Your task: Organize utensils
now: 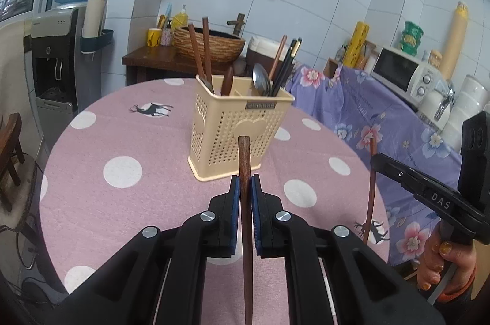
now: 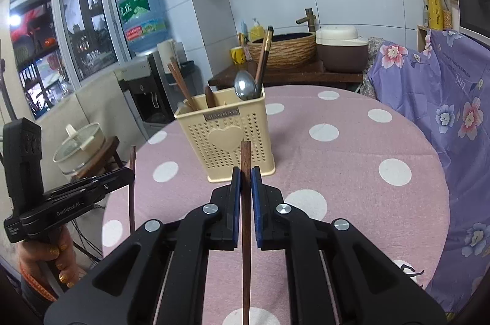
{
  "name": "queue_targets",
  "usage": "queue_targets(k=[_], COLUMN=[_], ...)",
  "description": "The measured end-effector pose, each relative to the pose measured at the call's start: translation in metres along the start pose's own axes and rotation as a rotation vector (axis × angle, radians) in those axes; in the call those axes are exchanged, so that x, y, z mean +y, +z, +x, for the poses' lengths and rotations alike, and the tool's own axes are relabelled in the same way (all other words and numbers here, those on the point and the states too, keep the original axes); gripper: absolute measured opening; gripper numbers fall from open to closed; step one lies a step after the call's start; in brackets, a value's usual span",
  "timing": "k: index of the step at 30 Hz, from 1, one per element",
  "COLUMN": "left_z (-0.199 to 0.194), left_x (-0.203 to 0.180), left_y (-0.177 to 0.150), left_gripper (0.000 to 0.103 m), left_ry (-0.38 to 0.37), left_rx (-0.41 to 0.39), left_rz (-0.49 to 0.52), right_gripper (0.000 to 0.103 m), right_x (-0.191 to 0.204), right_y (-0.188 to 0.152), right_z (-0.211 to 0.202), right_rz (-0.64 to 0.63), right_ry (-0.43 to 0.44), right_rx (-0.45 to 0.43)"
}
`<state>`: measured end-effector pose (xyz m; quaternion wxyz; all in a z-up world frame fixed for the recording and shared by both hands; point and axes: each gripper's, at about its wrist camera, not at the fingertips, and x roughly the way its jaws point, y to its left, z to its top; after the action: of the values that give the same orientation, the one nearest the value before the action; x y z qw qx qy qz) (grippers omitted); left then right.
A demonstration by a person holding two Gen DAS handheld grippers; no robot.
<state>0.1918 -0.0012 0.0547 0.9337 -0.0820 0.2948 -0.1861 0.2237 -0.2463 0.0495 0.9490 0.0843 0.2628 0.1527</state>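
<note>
A cream perforated utensil holder (image 1: pixel 235 138) (image 2: pixel 228 138) stands on the round pink polka-dot table (image 1: pixel 128 196) (image 2: pixel 352 187). It holds brown chopsticks (image 1: pixel 202 52), dark chopsticks (image 1: pixel 286 66) and a metal spoon (image 1: pixel 261 80) (image 2: pixel 245 86). My left gripper (image 1: pixel 244 187) is shut on a brown wooden chopstick (image 1: pixel 245 165) that stands upright between the blue pads, just short of the holder. My right gripper (image 2: pixel 244 181) is shut on another brown chopstick (image 2: pixel 245 162), also upright. Each gripper shows in the other's view, the right gripper (image 1: pixel 375 159) and the left gripper (image 2: pixel 131 171), each with its own chopstick.
A purple floral cloth (image 1: pixel 382 122) (image 2: pixel 444 110) covers the counter on the right, with a microwave (image 1: pixel 401 73). Behind the table are a basin (image 1: pixel 211 44) on a wooden stand, a rice cooker (image 2: pixel 341 47) and a water dispenser (image 1: pixel 58 55). A pot (image 2: pixel 79 145) sits on a stool at left.
</note>
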Motion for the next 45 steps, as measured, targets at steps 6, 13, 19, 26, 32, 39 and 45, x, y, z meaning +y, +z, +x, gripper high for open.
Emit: queue_targets(k=[6,13,19,26,32,39,45], left_z=[-0.019,-0.019,-0.020,-0.020,-0.009,0.016,0.077], left_x=[0.000,-0.010,-0.011,-0.012,-0.003,0.020,0.022], left_y=[0.016,0.027,0.030,0.035,0.033,0.027,-0.002], left_gripper=[0.008,0.008,0.001,0.002,0.002,0.003,0.059], left_ry=[0.007,0.010,0.003,0.004,0.012,0.102,0.179], left_rx=[-0.067,-0.096,-0.108,-0.118,-0.091,-0.022,0.155], left_rz=[0.013,0.050,0.051,0.059,0.036,0.003,0.050], right_gripper=[0.008,0.008,0.008,0.008,0.008,0.008,0.008], right_x=[0.013,0.023,0.024,0.020,0.021,0.019,0.020], right_y=[0.015,0.019,0.021,0.024,0.024,0.025,0.024], right_z=[-0.026,-0.022,-0.021,-0.018,-0.017,-0.017,-0.018], right_rz=[-0.032,-0.057,-0.064,-0.057,-0.058,-0.051,-0.051], right_ry=[0.012,0.011,0.018,0.022,0.017,0.024,0.028], right_rx=[-0.059,-0.061,-0.057,-0.061,-0.062,-0.061,-0.066])
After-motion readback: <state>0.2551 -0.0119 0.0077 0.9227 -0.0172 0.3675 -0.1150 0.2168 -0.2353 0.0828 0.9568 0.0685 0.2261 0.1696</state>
